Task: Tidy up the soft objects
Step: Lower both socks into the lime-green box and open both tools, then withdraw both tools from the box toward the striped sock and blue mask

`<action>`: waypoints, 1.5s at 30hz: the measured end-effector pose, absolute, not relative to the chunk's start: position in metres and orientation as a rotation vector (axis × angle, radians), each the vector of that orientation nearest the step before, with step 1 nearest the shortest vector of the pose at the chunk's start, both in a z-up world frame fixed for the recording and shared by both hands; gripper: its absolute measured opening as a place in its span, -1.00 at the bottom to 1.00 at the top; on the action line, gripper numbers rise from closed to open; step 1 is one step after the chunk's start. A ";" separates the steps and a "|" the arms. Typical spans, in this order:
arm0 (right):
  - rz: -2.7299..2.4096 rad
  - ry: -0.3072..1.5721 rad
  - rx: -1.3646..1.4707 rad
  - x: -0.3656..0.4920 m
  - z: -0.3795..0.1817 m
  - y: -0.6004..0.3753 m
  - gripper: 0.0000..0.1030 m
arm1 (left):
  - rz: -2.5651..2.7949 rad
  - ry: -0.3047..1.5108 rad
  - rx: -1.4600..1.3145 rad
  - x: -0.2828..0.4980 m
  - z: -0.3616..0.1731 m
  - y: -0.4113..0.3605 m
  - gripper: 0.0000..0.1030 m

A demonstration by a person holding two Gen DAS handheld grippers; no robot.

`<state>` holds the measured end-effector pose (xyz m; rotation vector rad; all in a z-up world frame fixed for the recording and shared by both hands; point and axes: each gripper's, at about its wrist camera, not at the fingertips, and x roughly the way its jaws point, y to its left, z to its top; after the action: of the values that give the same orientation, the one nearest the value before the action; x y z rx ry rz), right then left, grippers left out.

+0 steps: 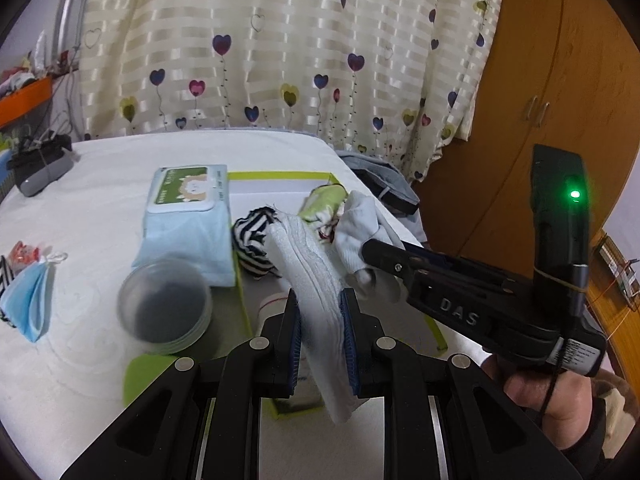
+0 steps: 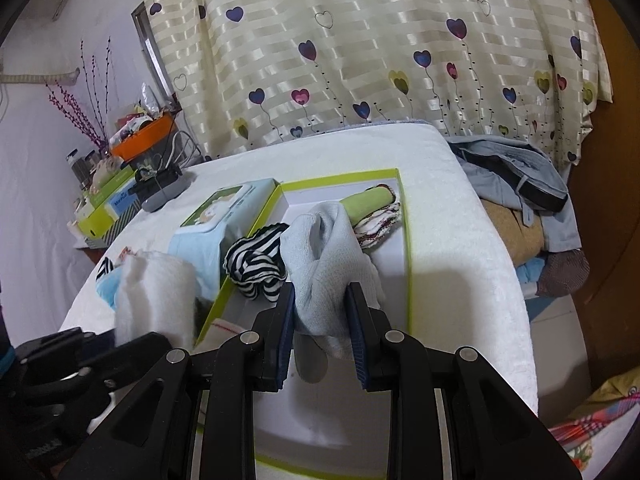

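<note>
You have both jaws clenched, the left gripper (image 1: 319, 334) on a folded white cloth (image 1: 310, 276), the right gripper (image 2: 321, 332) on a pale sock (image 2: 328, 256), both above the green-edged box (image 2: 404, 240), seemingly mid-placement, so lower and release next

Left gripper (image 1: 320, 312): pointing forward and down, blue-padded fingers (image 1: 294, 336) closed on folded white cloth (image 1: 316, 280), cloth standing between pads.

Right gripper (image 2: 320, 304): same downward tilt, fingers (image 2: 286, 320) clamped on bunched pale sock (image 2: 328, 248).

In left wrist view, right gripper comes in from right, tips pinching sock; person's hand (image 1: 548, 396) wrapped around its handle at near right, dark sleeve at wrist.
</note>
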<state>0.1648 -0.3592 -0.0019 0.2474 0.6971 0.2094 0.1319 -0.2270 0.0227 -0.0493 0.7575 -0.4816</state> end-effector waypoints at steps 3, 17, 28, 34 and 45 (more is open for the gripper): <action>0.225 0.696 0.260 0.162 -0.002 -0.365 -0.47 | -0.498 0.775 -0.051 0.141 0.018 -0.237 -0.67; 0.237 0.713 0.269 0.154 -0.004 -0.375 -0.44 | -0.494 0.801 -0.054 0.167 0.006 -0.253 -0.45; 0.220 0.688 0.230 0.139 0.007 -0.368 -0.31 | -0.503 0.765 -0.075 0.151 0.019 -0.243 -0.37; 0.221 0.667 0.205 0.126 0.021 -0.359 -0.30 | -0.498 0.739 -0.093 0.134 0.030 -0.227 -0.37; 0.224 0.606 0.137 0.089 0.050 -0.326 -0.14 | -0.487 0.684 -0.112 0.096 0.050 -0.194 -0.37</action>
<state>0.0893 -0.3260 0.0503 0.1369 0.6064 0.2238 0.0962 -0.1942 0.0497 -0.1117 0.6840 -0.4875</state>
